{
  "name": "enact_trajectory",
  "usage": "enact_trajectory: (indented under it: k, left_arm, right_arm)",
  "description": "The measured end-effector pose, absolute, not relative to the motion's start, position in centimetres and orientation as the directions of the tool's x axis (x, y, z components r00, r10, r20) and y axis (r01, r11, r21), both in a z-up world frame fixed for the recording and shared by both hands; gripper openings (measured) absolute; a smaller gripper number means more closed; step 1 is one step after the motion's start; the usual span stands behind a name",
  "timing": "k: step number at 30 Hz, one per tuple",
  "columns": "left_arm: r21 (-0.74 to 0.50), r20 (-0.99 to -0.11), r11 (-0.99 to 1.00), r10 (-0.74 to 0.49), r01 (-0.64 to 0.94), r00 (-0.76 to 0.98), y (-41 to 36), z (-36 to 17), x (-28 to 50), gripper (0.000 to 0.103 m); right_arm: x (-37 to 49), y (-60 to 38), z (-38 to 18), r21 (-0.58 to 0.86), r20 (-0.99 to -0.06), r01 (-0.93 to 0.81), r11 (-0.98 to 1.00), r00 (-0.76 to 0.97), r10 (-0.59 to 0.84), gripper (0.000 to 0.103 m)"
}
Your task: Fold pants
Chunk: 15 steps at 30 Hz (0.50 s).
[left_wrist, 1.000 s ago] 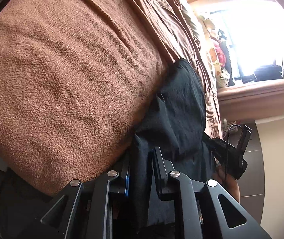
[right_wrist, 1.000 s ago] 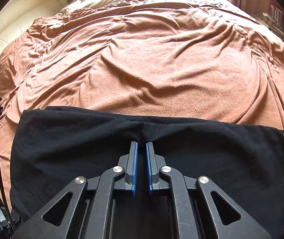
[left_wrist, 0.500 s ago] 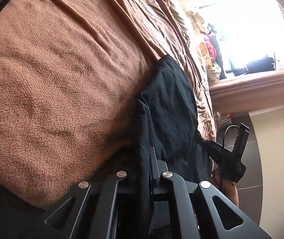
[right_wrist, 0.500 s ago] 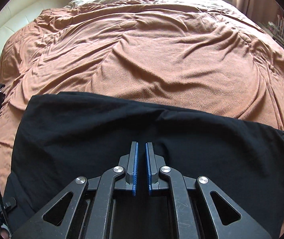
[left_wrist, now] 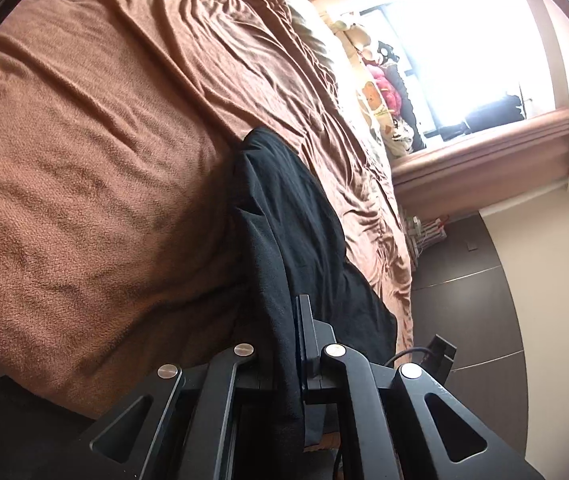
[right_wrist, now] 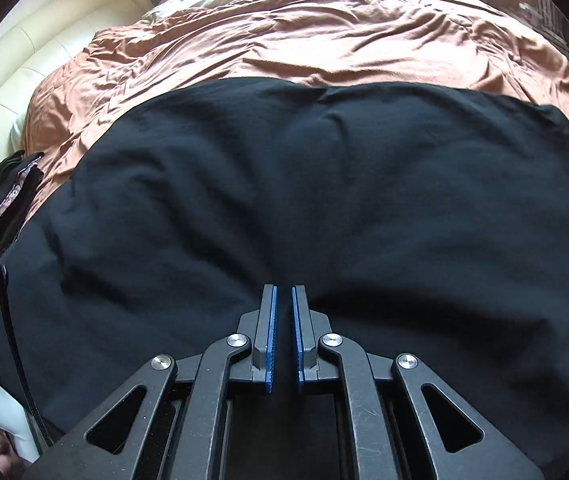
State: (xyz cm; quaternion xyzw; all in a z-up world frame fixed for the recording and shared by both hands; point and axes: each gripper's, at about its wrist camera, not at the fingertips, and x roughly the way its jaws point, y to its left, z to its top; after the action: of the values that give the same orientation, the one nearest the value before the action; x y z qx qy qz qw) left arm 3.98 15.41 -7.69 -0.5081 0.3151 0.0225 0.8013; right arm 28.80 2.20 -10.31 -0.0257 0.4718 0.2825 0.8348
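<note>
The left gripper (left_wrist: 284, 344) has gone from jaws apart around the cloth edge to clamped tight on it, and it has lifted; the right gripper (right_wrist: 283, 340) has swept out over the black pants (right_wrist: 324, 200), which now fill its view where a second ago brown blanket did. Nearest the left gripper, a bunched fold of the pants (left_wrist: 292, 240) runs straight up out of the jaws and away along the pointing line, draped over the blanket (left_wrist: 104, 160). The right gripper's blue pads (right_wrist: 271, 320) stand nearly together with only a narrow slit between; whether cloth is pinched there I can't tell. The garment spreads directly beneath and ahead of it, long axis running side to side across its view. So the left hand has the hold and is the nearer one to the edge that must travel. Farther out: rumpled blanket, a cream headboard (right_wrist: 12, 80) off to the right gripper's left, and a bright window (left_wrist: 476, 48) beyond.
</note>
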Motion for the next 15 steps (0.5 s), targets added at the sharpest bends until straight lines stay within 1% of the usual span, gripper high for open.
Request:
enact_trajectory:
  k: [7,15]
  left_arm:
    - [-0.777,-0.528,0.548,-0.3,-0.309,0.795,13.8,-4.6,5.9,0.006]
    - [-0.718,-0.543,0.651,-0.304,-0.245,0.783,10.8,-0.8,7.8,0.006]
  right_arm:
    - [25.6,-0.6,-10.5,0.313,-0.778,-0.478,0.821,0.367,0.51,0.005]
    - [24.9,-3.3,-10.6,0.402,-0.752,-0.461,0.791,0.327,0.573,0.005]
